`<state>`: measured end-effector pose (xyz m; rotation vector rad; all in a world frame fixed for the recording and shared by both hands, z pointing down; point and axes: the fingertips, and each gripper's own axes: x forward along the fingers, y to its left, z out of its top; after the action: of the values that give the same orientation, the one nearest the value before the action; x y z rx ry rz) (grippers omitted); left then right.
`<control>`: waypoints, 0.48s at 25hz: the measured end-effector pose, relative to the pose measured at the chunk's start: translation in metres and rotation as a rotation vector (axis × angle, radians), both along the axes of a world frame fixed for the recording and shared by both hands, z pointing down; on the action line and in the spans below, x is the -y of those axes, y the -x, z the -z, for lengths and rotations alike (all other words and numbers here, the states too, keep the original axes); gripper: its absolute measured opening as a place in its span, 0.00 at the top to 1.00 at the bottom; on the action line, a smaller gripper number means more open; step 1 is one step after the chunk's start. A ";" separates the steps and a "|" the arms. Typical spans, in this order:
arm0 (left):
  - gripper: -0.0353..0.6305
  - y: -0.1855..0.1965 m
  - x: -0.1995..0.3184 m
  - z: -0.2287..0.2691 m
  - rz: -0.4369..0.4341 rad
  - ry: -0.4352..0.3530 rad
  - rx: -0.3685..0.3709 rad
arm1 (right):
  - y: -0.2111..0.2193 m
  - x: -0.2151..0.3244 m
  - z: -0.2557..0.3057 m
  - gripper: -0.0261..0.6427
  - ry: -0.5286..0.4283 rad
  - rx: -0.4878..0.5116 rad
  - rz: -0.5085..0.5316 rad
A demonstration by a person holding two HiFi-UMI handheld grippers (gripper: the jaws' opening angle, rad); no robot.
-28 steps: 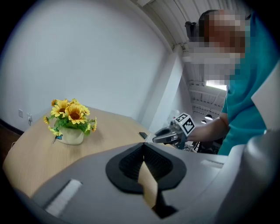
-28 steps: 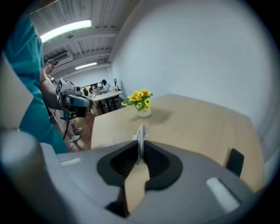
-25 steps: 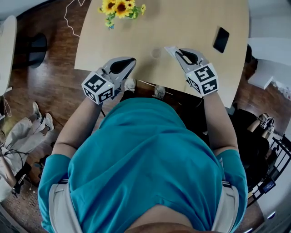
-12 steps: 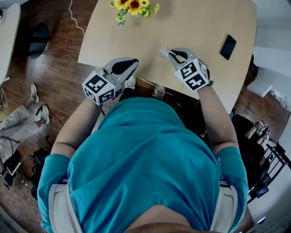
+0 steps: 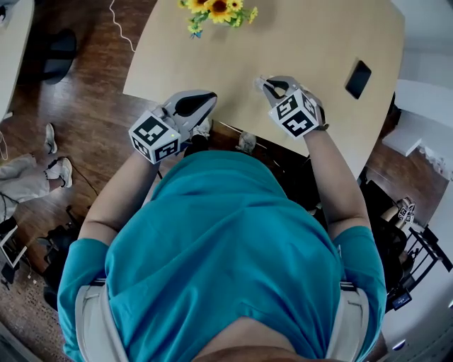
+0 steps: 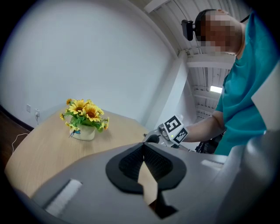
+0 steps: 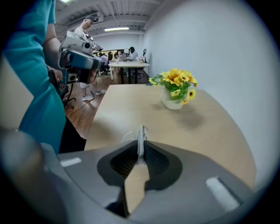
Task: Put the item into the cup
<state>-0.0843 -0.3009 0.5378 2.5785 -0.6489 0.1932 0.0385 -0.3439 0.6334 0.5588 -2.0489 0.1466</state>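
Observation:
My right gripper (image 5: pixel 258 84) hangs over the near part of the pale wooden table (image 5: pixel 318 42). In the right gripper view its jaws (image 7: pixel 141 146) are closed on a thin clear upright piece (image 7: pixel 141 133). A faint curved rim runs off it to the left, so it looks like the wall of a clear cup. I cannot make out that cup in the head view. My left gripper (image 5: pixel 211 95) is at the table's near left edge. Its jaws (image 6: pixel 143 148) meet with nothing between them. No other loose item shows.
A white pot of sunflowers (image 5: pixel 219 8) (image 6: pixel 85 116) (image 7: pixel 177 85) stands at the table's far side. A black phone (image 5: pixel 359 78) lies at the right. Beyond the table are wooden floor, cables, shoes, and people at a far table (image 7: pixel 127 61).
My right gripper has swung left across the table and turned, its marker cube now facing up more. The left gripper has barely moved. The head view has shifted, so the table sits further right.

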 end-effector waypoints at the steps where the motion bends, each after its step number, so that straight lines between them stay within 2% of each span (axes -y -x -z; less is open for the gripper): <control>1: 0.94 0.001 0.000 0.000 0.001 0.000 0.000 | 0.000 0.000 -0.002 0.90 0.004 -0.007 0.003; 12: 0.94 0.008 0.001 -0.001 0.017 0.011 -0.004 | 0.008 0.008 -0.019 0.90 0.048 -0.070 0.047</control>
<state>-0.0918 -0.3018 0.5391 2.5612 -0.6663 0.1851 0.0304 -0.3515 0.6527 0.4795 -1.9835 0.1462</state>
